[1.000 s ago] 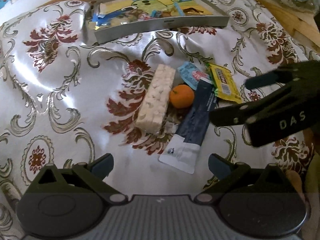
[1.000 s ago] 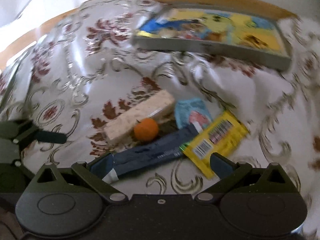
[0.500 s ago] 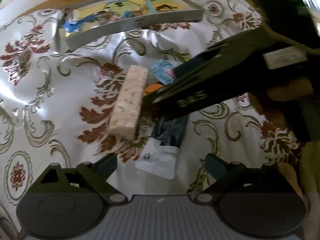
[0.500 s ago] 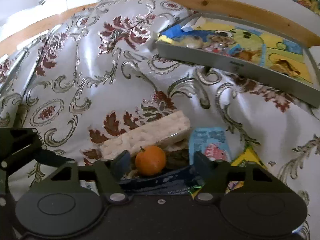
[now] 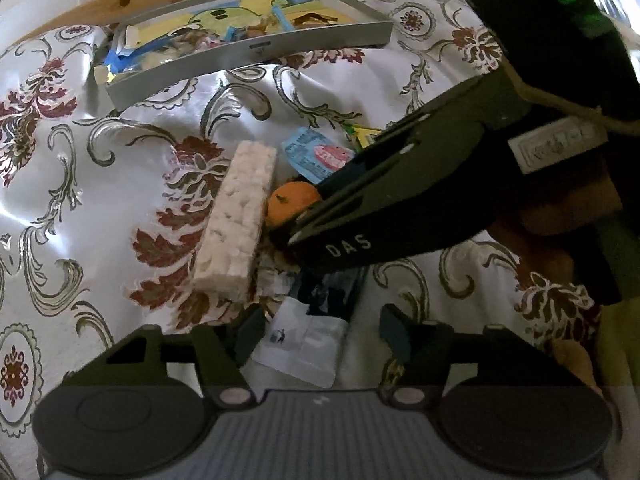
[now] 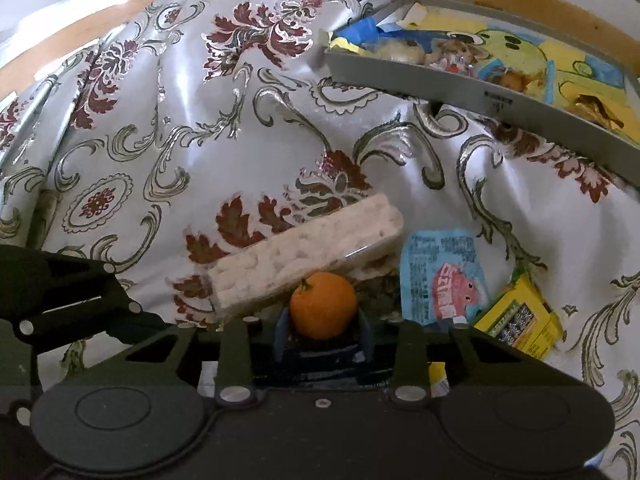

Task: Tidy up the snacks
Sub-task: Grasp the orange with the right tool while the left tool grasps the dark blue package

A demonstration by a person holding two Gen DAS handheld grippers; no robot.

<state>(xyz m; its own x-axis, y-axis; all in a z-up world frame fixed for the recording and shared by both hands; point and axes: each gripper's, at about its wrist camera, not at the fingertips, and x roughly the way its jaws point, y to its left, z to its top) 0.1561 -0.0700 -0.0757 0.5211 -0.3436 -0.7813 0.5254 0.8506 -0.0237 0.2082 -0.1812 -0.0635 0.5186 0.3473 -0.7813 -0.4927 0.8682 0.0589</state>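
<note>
The right gripper [image 6: 323,330] has its blue-padded fingers [image 6: 282,330] closed against both sides of a small round orange mandarin [image 6: 323,310], over a long dark blue foil packet [image 5: 320,320]. The left gripper [image 5: 322,334] holds its jaws wide apart over that packet's white end, gripping nothing. Just beyond the mandarin lies a pale puffed-rice bar in clear wrap [image 6: 308,254]; right of the jaws, a light blue sachet [image 6: 440,276] and a yellow wrapper [image 6: 520,320]. Farthest, a grey rectangular tray [image 6: 480,92] holds other snacks.
</note>
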